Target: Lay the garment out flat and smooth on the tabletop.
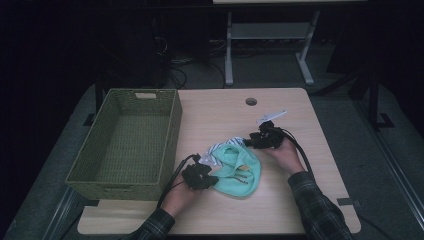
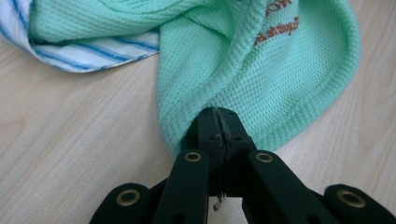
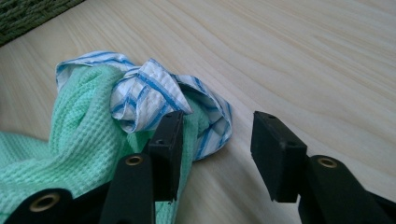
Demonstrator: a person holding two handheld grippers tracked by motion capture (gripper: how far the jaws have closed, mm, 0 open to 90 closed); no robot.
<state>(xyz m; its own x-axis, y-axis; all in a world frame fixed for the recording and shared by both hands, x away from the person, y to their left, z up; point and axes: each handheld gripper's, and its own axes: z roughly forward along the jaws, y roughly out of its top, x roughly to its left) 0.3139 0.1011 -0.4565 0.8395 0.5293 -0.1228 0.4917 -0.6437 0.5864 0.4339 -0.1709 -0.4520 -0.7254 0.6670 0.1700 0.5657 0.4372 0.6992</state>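
Note:
A mint-green waffle-knit cloth (image 1: 237, 170) with a white, blue-striped lining (image 1: 225, 146) lies crumpled on the wooden table (image 1: 300, 200). My left gripper (image 1: 209, 180) is at the cloth's near left edge, shut on the green cloth (image 2: 261, 84), whose fabric is pinched between the closed jaws (image 2: 219, 122). My right gripper (image 1: 248, 141) is at the cloth's far right end, open. Its left finger (image 3: 166, 149) touches the striped fold (image 3: 144, 93), and its right finger (image 3: 275, 154) stands over bare wood.
A large olive woven basket (image 1: 167, 145) stands on the table's left side, close to my left hand. A round cable hole (image 1: 251, 101) and a white strip (image 1: 272, 116) lie toward the far edge. Table legs and cables are on the floor beyond.

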